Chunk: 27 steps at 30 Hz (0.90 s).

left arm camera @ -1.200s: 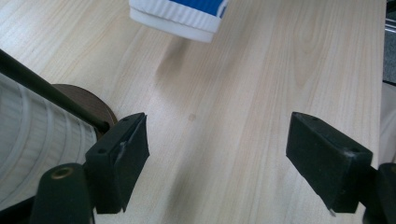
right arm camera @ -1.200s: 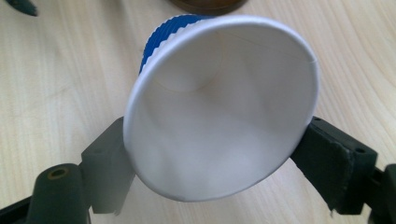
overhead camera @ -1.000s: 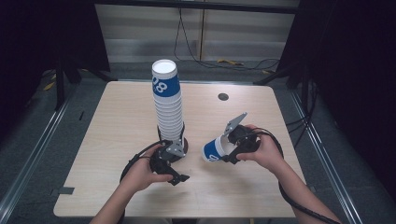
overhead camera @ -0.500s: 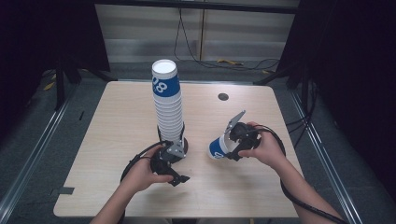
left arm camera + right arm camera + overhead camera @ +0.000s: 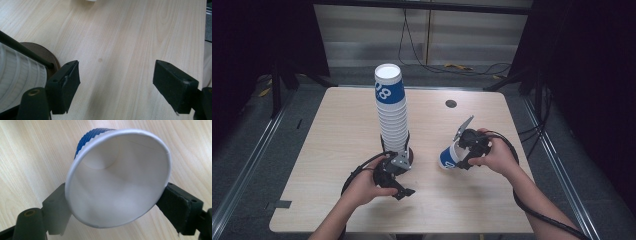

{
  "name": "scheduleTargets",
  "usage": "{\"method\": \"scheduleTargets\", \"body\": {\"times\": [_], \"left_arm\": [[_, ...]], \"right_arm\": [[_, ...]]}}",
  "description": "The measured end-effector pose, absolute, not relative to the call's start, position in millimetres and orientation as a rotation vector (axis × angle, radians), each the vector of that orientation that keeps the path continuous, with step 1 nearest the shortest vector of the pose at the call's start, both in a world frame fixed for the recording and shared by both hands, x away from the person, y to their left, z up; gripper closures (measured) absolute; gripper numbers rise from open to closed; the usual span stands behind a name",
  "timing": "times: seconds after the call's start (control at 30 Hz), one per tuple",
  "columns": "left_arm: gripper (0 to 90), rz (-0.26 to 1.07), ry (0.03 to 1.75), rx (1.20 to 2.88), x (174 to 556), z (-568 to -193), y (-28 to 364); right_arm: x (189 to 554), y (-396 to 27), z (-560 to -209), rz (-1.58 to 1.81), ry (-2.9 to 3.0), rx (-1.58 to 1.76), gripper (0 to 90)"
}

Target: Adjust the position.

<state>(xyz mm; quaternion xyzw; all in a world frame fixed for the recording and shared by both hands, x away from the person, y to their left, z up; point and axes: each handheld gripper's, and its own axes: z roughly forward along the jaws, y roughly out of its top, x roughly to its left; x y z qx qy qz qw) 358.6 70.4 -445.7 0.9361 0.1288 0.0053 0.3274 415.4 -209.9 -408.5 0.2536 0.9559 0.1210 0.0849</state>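
Right gripper at table's 4 o'clock, jaws just been opening, pads at either side of blue-and-white ribbed paper cup near its rim; cup tilted, mouth facing gripper. Left gripper at 6 o'clock, jaws apart on nothing, beside round brown base of tall stack of white paper cups on light wooden table.

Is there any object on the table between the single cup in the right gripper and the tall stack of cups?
Nothing visible. Bare table lies between the single cup in the right gripper and the stack of cups. The left gripper sits at the stack's base, nearer the person.
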Motion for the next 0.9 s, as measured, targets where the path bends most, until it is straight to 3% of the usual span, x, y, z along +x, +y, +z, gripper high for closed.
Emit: {"method": "scheduleTargets", "body": {"times": [0.9], "left_arm": [[21.6,0.004,0.342,2.455,359.7,-448.1,71.4]], "right_arm": [[428.7,-200.9,-407.4,0.358,2.847,0.78,14.9]]}}
